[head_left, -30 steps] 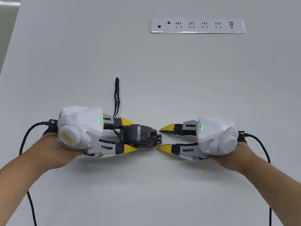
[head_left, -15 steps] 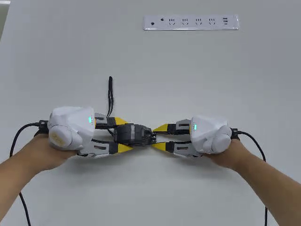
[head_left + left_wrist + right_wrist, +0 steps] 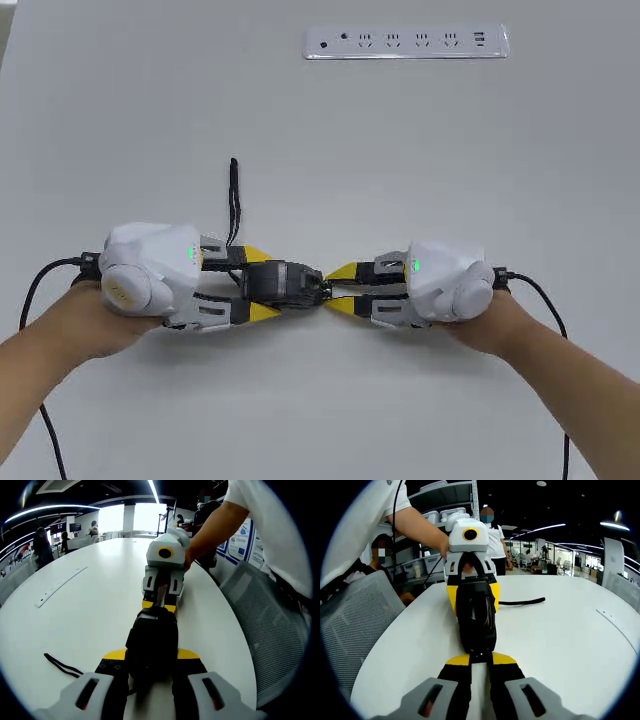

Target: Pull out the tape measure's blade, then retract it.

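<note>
Two grippers meet at the tape measure (image 3: pixel 285 283), which lies well nearer the person than the power strip (image 3: pixel 405 42). Clenched, the left gripper (image 3: pixel 264 286) holds its case. The right gripper (image 3: pixel 338 288) has narrowed its jaws this past second and seems to pinch the blade tip (image 3: pixel 480 656), so the pull-out can likely begin.

Tape measure (image 3: pixel 290 283) on table (image 3: pixel 400 150), between left gripper (image 3: pixel 262 286) and right gripper (image 3: pixel 336 289), power strip (image 3: pixel 406 42) behind.
</note>
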A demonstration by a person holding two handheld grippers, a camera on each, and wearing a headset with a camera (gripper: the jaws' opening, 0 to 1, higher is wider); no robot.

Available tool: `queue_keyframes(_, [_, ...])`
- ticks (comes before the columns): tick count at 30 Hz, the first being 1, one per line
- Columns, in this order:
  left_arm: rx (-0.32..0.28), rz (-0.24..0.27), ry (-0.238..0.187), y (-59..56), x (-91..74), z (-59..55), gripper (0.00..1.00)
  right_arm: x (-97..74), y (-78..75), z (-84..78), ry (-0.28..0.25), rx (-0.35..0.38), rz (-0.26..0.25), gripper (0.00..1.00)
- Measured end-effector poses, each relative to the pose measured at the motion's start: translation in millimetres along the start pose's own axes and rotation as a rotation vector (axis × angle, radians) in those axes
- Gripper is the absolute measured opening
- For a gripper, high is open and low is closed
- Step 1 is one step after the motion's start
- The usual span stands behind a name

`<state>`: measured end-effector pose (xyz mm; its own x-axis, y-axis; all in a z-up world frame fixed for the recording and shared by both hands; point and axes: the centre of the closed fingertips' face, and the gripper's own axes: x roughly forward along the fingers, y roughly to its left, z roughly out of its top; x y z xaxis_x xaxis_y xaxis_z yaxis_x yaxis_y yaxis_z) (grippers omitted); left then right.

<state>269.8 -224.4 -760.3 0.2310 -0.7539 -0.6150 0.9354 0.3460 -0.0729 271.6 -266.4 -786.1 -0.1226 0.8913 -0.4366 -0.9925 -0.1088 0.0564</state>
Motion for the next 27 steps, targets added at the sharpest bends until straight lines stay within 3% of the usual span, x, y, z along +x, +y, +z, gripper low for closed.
queue_keyframes(27, [0.004, 0.000, 0.007, 0.2, -0.8, -1.2, 0.28, -0.3, -2.3, -3.3, 0.016, -0.008, 0.000, 0.10])
